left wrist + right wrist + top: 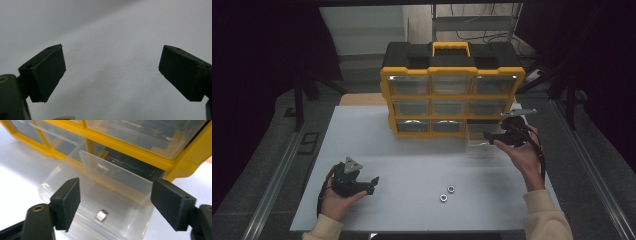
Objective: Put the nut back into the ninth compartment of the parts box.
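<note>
On the white counter the clear drawer sits pulled out of the yellow organizer to take nuts: one nut lies inside beneath the right gripper, fingers spread and empty, two more nuts wait nearby, and the left gripper rests open.

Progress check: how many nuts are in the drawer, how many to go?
Done: one nut lies in the pulled-out clear drawer. In hand: nothing; the right tongs stand open above the drawer, and the left tongs are open and empty. Left: two nuts on the table.
</note>
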